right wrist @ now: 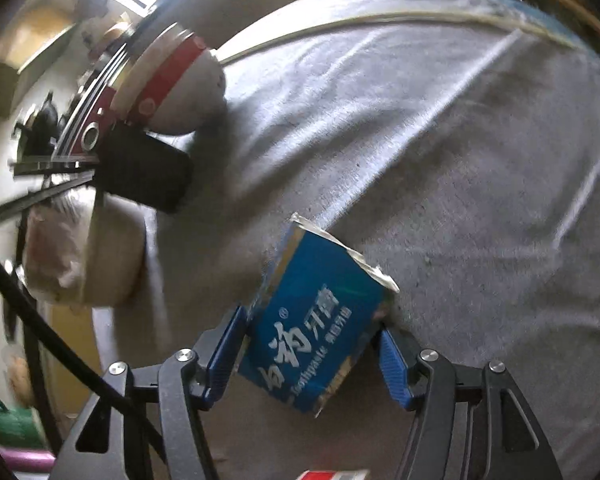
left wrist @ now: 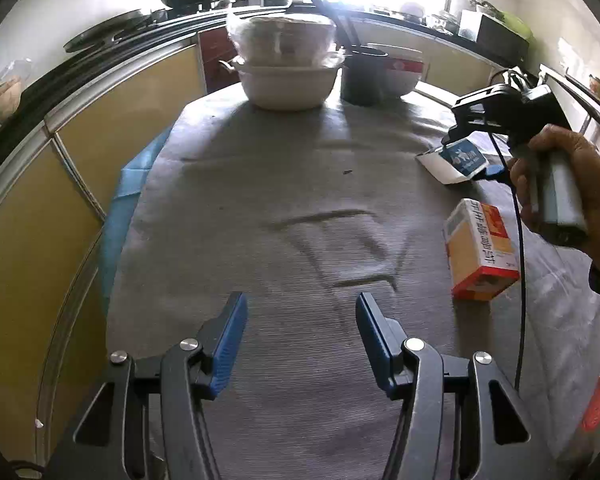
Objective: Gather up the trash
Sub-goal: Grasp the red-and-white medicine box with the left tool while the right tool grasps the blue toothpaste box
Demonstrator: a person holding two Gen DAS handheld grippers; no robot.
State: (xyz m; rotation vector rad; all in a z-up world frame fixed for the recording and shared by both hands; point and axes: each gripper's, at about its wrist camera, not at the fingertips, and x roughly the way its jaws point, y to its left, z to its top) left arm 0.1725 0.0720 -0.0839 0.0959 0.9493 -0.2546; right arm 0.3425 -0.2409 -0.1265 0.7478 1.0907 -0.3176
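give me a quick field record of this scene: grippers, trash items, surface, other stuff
left gripper: open, holding nothing, above the cloth
right gripper: shut on blue toothpaste box
trash on table: orange and red carton, lying apart from both grippers
surface: grey cloth over the table
other items: white bowls, dark cup, at the far end

Grey-clothed table (left wrist: 260, 184) bears bowls (left wrist: 288, 76), orange carton (left wrist: 480, 248).

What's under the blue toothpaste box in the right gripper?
Grey cloth lies beneath the toothpaste box, which is held between the right gripper pads. The patch directly below the box is hidden by it.
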